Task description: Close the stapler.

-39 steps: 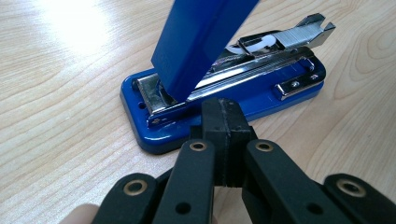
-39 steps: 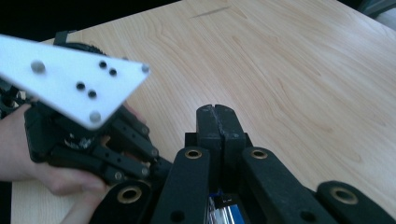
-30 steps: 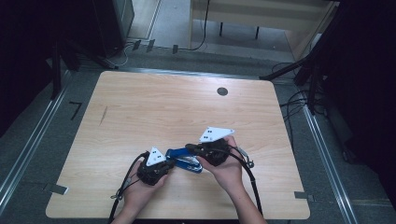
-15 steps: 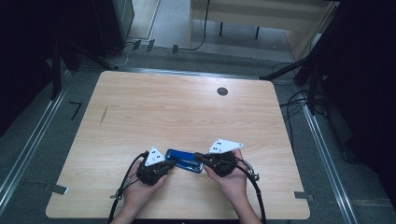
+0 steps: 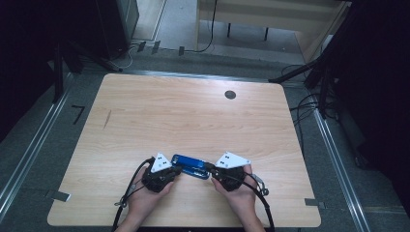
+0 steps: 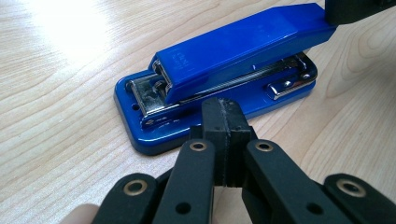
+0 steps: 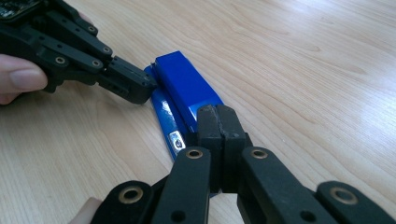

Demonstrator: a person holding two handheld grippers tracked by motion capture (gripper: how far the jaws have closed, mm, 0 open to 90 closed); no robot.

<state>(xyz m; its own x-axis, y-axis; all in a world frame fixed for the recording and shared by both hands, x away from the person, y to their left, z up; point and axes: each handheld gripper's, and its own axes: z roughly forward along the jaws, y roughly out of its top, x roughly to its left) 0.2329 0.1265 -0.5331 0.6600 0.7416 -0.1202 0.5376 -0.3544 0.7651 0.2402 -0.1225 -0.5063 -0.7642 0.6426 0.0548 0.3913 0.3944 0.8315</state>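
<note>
A blue stapler lies flat on the wooden table near its front edge, between my two grippers. My left gripper is shut with nothing between its jaws, and its tips sit at the stapler's left end. In the left gripper view the stapler lies just beyond the left gripper, hinge end nearest. My right gripper is also shut on nothing, its tips over the stapler's right end. In the right gripper view the right gripper sits over the stapler, with the left gripper at the far end.
A round black grommet sits in the table's far right part, and a dark streak marks the left. Cables trail on the floor at the right. Metal rails run along both sides of the table.
My right gripper has come down and in toward the stapler's right end. The left gripper and the stapler have stayed where they were.
</note>
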